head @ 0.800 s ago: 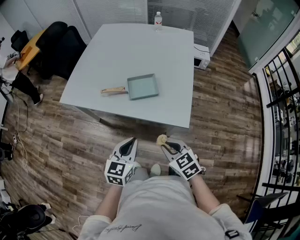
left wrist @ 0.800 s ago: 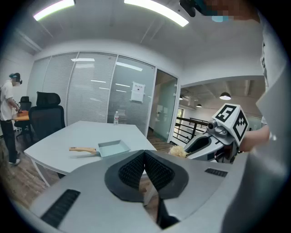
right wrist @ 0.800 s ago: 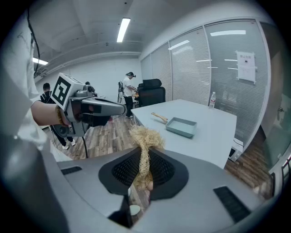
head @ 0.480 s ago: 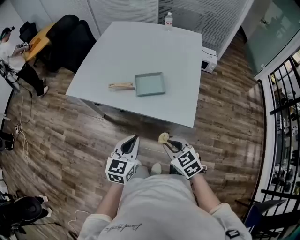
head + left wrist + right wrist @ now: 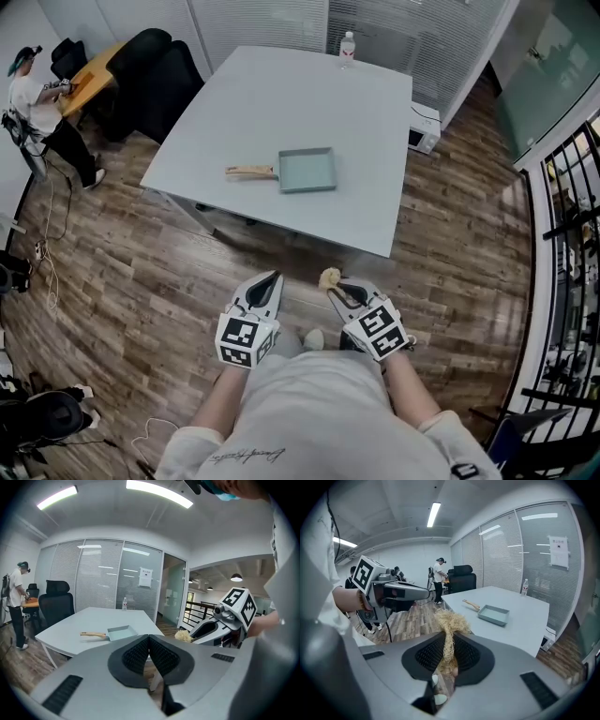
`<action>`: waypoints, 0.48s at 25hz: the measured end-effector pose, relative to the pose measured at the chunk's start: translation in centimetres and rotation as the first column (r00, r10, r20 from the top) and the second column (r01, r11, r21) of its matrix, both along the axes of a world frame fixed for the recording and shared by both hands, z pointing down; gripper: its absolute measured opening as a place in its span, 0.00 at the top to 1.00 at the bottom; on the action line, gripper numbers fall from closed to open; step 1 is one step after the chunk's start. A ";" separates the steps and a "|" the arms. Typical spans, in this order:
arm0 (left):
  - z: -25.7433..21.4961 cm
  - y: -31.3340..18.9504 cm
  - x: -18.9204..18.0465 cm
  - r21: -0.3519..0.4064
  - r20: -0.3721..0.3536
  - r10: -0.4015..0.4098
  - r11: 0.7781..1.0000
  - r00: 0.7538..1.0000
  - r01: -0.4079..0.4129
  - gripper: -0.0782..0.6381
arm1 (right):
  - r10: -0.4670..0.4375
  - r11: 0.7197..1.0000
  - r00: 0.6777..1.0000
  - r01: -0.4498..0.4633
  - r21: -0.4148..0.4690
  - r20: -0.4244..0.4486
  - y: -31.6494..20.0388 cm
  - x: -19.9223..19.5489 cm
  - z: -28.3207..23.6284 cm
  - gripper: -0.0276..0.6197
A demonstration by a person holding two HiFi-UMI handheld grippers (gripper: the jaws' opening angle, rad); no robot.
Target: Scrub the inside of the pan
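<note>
The pale blue square pan (image 5: 307,170), its wooden handle pointing to the left of the frame, lies on the white worktop (image 5: 281,94) just above the centre of the head view, well apart from both tools. At lower centre, over the wooden floor (image 5: 141,281), the left hand-held gripper (image 5: 267,281) has its jaws pressed together on nothing. The right hand-held gripper (image 5: 335,289) is clamped on a straw-coloured fibrous scrubber (image 5: 329,277) whose tuft sticks out past the tips.
</note>
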State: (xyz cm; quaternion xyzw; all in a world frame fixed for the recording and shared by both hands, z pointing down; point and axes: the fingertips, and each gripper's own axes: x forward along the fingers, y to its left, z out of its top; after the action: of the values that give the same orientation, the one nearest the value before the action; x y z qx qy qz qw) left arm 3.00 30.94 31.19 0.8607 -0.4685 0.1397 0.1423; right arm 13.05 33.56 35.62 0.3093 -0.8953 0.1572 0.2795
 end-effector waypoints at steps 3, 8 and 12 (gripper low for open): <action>0.2 0.4 0.0 -0.002 0.017 0.001 1.000 1.000 -0.001 0.87 | -0.006 1.000 1.000 0.006 -0.001 -0.007 0.3 0.0 0.2 0.85; 0.0 0.4 0.5 -0.002 0.006 0.012 1.000 1.000 -0.012 0.87 | -0.005 1.000 1.000 0.005 -0.006 -0.001 0.4 0.3 0.1 0.85; 0.0 -0.8 -0.1 0.011 0.011 0.014 1.000 1.000 -0.014 0.87 | 0.001 1.000 1.000 -0.001 -0.010 -0.007 -0.4 0.3 0.6 0.85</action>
State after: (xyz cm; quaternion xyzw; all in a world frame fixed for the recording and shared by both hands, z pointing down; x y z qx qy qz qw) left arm 2.94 30.14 31.23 0.8639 -0.4640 0.1427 0.1342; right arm 13.31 33.17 36.19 0.3088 -0.8934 0.1606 0.2841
